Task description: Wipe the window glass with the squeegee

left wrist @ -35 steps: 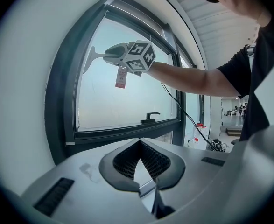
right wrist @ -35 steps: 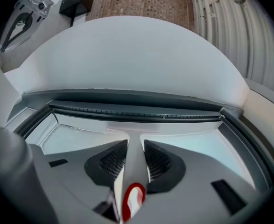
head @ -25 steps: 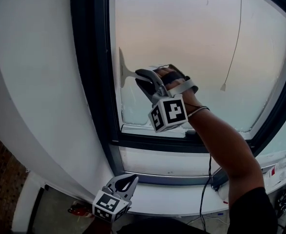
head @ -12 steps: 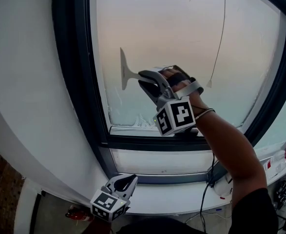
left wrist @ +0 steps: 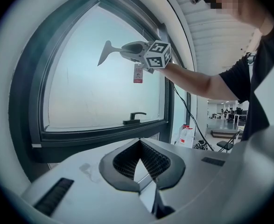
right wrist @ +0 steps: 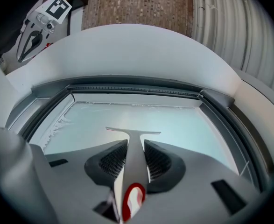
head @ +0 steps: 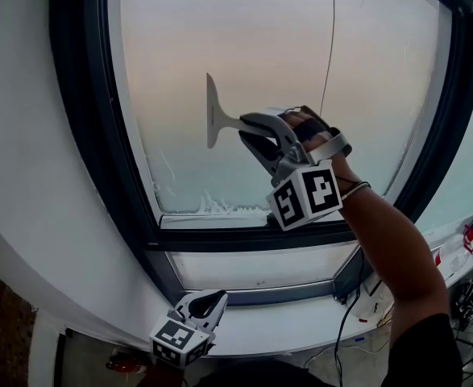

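The grey squeegee has its blade upright against the frosted window glass, left of the pane's middle. My right gripper is shut on its handle and reaches in from the right. In the right gripper view the squeegee's handle runs between the pads, with the blade flat on the glass. My left gripper hangs low below the sill, shut with nothing in it. The left gripper view shows the squeegee held high on the pane by the right gripper.
A dark frame surrounds the pane, with white suds along the bottom edge. A thin cord hangs over the glass on the right. A white sill carries a cable. A window handle sits on the lower frame.
My right gripper has drawn the squeegee to the right, away from the left frame edge and toward the pane's middle. The left gripper has stayed below the sill.
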A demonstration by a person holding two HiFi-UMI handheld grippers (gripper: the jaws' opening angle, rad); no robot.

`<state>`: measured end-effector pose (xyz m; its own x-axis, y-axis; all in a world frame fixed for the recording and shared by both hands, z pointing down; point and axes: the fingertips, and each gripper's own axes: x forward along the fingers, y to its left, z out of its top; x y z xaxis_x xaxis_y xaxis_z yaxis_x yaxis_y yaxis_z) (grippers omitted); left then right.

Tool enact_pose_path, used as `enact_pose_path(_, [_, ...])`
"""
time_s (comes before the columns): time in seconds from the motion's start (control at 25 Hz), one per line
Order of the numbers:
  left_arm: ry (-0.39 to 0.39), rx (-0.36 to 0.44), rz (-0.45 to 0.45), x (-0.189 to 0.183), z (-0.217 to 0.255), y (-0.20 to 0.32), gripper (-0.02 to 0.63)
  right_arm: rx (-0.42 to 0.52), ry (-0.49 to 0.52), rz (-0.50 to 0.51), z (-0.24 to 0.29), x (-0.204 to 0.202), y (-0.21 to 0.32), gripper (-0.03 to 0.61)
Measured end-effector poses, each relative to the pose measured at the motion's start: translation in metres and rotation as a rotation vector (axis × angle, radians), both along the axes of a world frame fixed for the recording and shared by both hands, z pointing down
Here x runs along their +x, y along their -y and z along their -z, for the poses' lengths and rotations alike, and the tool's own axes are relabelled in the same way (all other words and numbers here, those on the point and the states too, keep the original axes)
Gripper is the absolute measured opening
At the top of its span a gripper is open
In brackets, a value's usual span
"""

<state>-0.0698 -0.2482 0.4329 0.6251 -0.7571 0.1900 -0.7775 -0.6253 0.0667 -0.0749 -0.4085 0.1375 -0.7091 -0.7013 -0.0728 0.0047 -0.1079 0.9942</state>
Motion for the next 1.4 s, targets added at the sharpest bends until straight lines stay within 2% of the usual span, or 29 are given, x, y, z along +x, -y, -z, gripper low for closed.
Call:
enact_pose_path(0.72, [-0.012,0.004,-0.045,0.039,-0.001,0.014,0.002,0.027,-0.017,-0.160,0.008,0.115,0.019,0.103])
enact_pose_path(1.08, [-0.023,0.009,-0.066,0.059,0.006,0.017,0.002,0.034,-0.028,-0.218,0.016,0.156,0.024,0.103])
enact_pose_path(1.4, [-0.031,0.017,-0.060,0.059,0.009,0.020,0.002,0.038,-0.033,-0.255,0.025,0.183,0.027,0.103])
